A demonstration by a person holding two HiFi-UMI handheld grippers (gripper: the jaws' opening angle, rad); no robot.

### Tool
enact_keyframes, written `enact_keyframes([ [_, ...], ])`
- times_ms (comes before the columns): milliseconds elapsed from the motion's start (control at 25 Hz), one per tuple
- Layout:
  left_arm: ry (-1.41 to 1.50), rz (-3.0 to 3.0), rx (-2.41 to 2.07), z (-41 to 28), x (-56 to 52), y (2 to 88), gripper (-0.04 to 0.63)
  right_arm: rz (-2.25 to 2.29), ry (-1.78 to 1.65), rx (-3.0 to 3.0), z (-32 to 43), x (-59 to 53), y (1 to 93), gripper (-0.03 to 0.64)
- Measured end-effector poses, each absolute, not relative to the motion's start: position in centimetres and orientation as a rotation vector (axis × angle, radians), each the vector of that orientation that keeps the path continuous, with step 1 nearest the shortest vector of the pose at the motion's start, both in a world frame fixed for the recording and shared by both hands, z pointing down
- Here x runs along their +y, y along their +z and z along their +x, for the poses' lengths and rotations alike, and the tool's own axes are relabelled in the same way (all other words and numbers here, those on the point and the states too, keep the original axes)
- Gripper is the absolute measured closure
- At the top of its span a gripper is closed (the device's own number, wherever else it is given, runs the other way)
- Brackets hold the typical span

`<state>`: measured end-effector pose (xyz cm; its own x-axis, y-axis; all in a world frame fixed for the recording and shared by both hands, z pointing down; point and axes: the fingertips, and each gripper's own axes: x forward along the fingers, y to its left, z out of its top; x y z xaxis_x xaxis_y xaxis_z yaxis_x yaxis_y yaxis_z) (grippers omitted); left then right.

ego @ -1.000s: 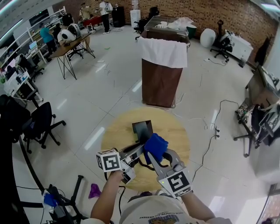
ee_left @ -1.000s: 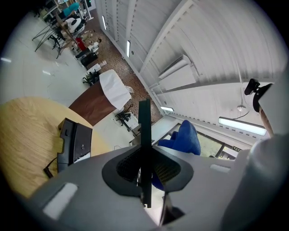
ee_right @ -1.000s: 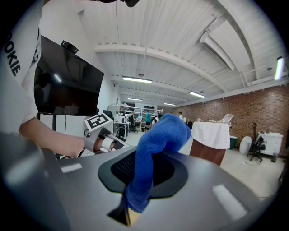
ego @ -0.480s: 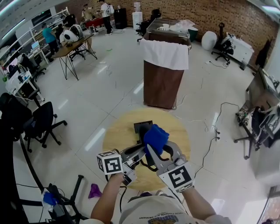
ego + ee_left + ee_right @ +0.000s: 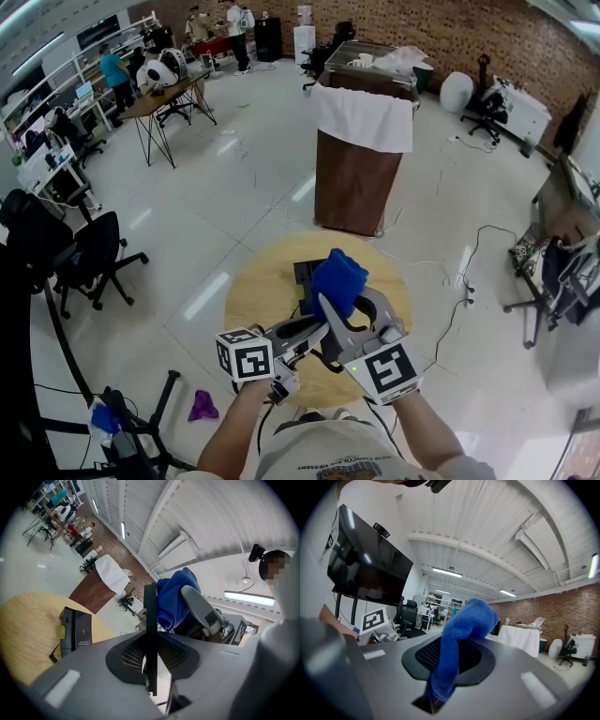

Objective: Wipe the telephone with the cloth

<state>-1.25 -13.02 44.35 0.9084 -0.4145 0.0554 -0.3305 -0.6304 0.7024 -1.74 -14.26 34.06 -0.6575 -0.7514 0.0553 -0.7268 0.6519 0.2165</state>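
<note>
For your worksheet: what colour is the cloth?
The cloth is blue; right gripper view shows it best.

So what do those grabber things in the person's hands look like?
Both are grey plastic with two long jaws. The left gripper and the right gripper each carry a white cube printed with black square markers. Inside each jaw sits a dark meshed patch. No sleeves show on the forearms; the shirt is light.

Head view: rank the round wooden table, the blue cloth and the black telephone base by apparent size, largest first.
1. Round wooden table.
2. Blue cloth, though it is held up nearer the camera.
3. Black telephone base, partly hidden behind the cloth.
</note>
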Motion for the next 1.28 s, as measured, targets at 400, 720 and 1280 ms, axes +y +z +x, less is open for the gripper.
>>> enact_keyframes([
  [400, -0.123, 2.312, -0.536, -1.4, -12.6, 44.5, 0.535, 1.214, -0.322, -2.734, -2.2, -15.2, 32.7, 0.555],
  [720, -0.103, 2.327, -0.541, -1.2, -12.7, 44.4, 0.535, 1.220, -0.376, -2.732, -1.9, -15.9, 31.4, 0.555],
  [1280, -0.059, 2.367, -0.607, -0.8, -13.4, 44.4, 0.535, 1.027, -0.332, -2.857, -6.3, -11.9, 31.2, 0.555],
])
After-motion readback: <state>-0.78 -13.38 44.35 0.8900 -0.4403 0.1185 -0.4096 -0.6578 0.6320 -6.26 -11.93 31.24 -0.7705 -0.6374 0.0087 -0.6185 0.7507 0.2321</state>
